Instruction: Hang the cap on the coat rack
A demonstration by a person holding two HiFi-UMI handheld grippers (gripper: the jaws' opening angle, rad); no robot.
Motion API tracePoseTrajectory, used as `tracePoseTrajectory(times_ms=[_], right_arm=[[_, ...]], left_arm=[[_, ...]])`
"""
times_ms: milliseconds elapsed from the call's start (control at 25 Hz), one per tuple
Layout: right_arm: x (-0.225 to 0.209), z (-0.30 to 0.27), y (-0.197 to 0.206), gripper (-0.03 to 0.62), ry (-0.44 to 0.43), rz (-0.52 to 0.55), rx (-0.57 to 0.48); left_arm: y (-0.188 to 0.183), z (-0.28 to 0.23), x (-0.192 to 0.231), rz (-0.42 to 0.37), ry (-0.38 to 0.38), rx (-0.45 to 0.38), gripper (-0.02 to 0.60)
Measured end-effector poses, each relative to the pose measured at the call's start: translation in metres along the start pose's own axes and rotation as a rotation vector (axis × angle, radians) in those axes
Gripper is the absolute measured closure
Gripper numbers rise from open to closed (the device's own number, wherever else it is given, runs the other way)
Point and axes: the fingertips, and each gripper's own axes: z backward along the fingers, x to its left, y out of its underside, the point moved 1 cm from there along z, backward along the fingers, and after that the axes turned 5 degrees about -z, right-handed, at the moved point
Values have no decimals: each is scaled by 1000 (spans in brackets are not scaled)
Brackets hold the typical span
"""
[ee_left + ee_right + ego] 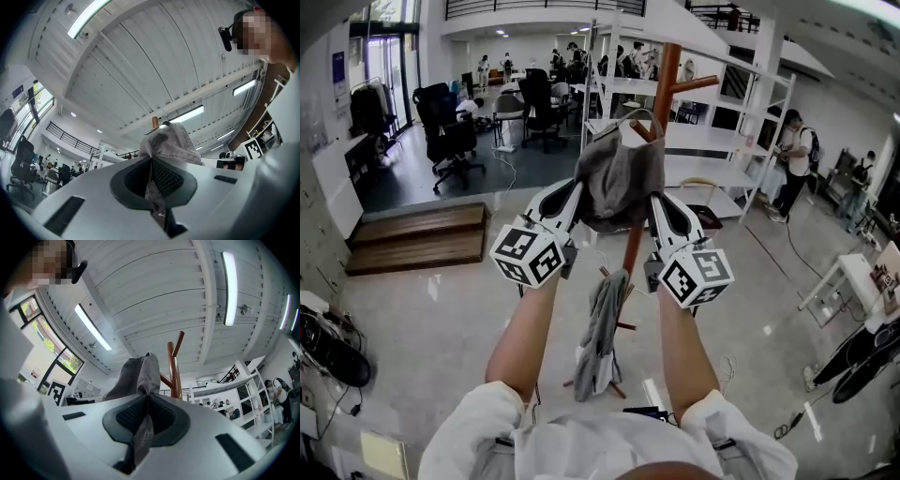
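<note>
Head view has the cap (619, 178) held up against the rack (667, 70), stretched between the two tools, with a short peg (643, 131) poking up just at the cap's top edge; I cannot tell whether the fabric is actually hooked over it or only resting in front. That is where it could go wrong, I'd say: if either side lets go before the cap sits over the peg, it would slide down the pole toward the grey garment (600, 342) hanging lower. Each grip is also only a thin pinch of cloth at the rim, so a tug against the peg could pull the fabric out of one side and leave the cap dangling. Pushing too hard could rock the rack on its feet as well. The left hand-held gripper (152, 183) is clenched on a fold of the cap, and the right hand-held gripper (145, 416) is clamped on the opposite edge the same way. Both bare forearms reach forward and up, side by side and nearly parallel, tools tilted toward the pole, one on each side of it.
</note>
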Motion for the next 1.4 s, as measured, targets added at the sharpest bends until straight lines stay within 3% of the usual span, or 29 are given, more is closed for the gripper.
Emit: tracePoseTrajectory(times_ms=[280, 840, 1400], right_arm=[[-5, -6, 10, 566, 29, 28, 31], [-26, -5, 37, 566, 70, -32, 90], [-46, 1, 55, 566, 101, -71, 118]], left_arm=[[13, -10, 5, -10, -22, 36, 563], [63, -19, 8, 96, -8, 112, 563], [92, -27, 0, 132, 14, 147, 563]])
